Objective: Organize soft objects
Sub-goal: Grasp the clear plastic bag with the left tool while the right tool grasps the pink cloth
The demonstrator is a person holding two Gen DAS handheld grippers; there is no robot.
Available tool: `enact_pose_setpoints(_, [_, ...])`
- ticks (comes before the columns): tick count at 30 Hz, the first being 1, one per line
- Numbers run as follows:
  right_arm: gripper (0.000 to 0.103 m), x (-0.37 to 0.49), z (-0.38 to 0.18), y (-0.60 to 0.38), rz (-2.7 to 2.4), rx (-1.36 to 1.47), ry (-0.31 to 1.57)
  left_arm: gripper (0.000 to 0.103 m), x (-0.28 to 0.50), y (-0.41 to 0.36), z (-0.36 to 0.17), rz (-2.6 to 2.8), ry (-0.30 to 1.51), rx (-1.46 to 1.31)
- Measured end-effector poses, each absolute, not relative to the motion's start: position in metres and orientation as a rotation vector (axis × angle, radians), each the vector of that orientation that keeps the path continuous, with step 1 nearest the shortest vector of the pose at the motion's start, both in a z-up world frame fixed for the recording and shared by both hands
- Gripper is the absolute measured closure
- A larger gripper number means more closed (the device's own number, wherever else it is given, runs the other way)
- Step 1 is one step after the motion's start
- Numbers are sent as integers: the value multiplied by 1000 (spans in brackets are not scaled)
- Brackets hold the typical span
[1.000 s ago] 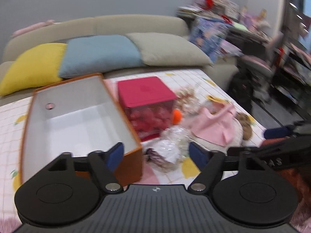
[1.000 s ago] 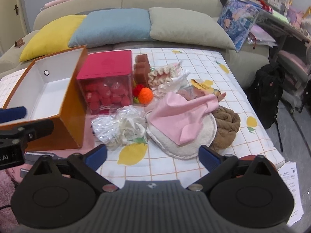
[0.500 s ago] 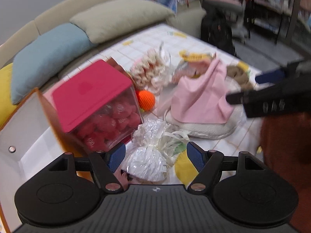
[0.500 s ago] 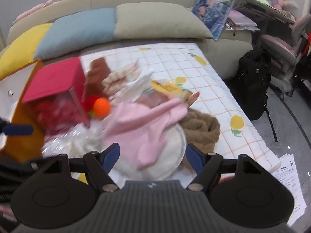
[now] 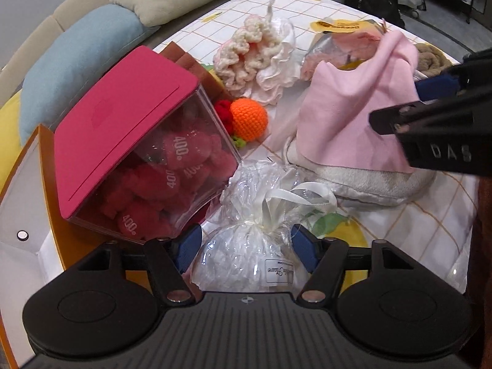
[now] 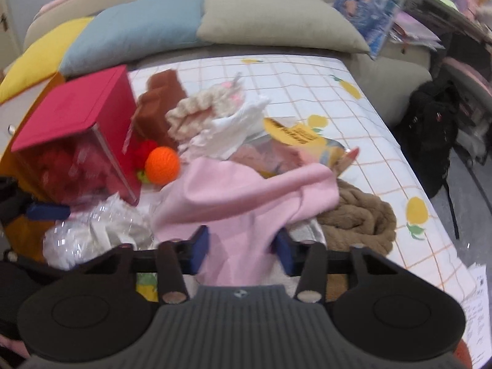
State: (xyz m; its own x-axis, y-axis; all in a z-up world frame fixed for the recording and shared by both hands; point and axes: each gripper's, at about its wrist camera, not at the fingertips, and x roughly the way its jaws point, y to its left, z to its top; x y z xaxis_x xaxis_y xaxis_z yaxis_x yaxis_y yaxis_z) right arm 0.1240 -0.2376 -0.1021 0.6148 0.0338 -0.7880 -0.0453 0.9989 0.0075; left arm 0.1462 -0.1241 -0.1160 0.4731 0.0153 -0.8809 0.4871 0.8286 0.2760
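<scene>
A clear cellophane bag (image 5: 246, 258) tied with white ribbon lies on the checked cloth. My left gripper (image 5: 246, 247) straddles it, its jaws closing, the blue pads right at the bag's sides with no squeeze visible. A pink cloth (image 6: 246, 196) is draped over a white round pad (image 5: 369, 181). My right gripper (image 6: 243, 250) is lowered over it, jaws closing, with a fold of the cloth filling the gap between the pads. In the left wrist view one of the right gripper's fingers (image 5: 436, 85) lies against the pink cloth (image 5: 353, 107).
A clear box with a red lid (image 5: 129, 141) leans against an open orange box (image 5: 24, 215) on the left. An orange crochet ball (image 5: 249, 118), a cream crochet piece (image 5: 252, 49) and a brown knit (image 6: 356, 215) lie around. Sofa cushions sit behind; a black backpack (image 6: 430, 129) stands right.
Both grippers came down toward the pile. The left swung from the orange box to the cellophane bag; the right closed in on the pink cloth. Both pairs of jaws narrowed.
</scene>
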Motion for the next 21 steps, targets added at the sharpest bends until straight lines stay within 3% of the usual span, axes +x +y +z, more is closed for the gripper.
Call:
enact_pose_setpoints(1, [91, 124, -103, -236, 52, -22, 912, 35, 146, -124, -116, -301, 1047, 541])
enact_pose_setpoints(4, [101, 124, -104, -237, 54, -22, 923, 40, 144, -120, -113, -291, 1036, 512])
enact_pose_setpoints(6, [101, 121, -101, -239, 59, -7, 899, 47, 143, -117, -112, -282, 1028, 495])
enact_pose_setpoints(12, [102, 97, -70, -242, 72, 14, 733, 56, 125, -103, -88, -287, 956, 382])
enact_pose_setpoints(21, [102, 60, -20, -237, 84, -2, 571, 56, 97, -59, -16, -312, 820, 76])
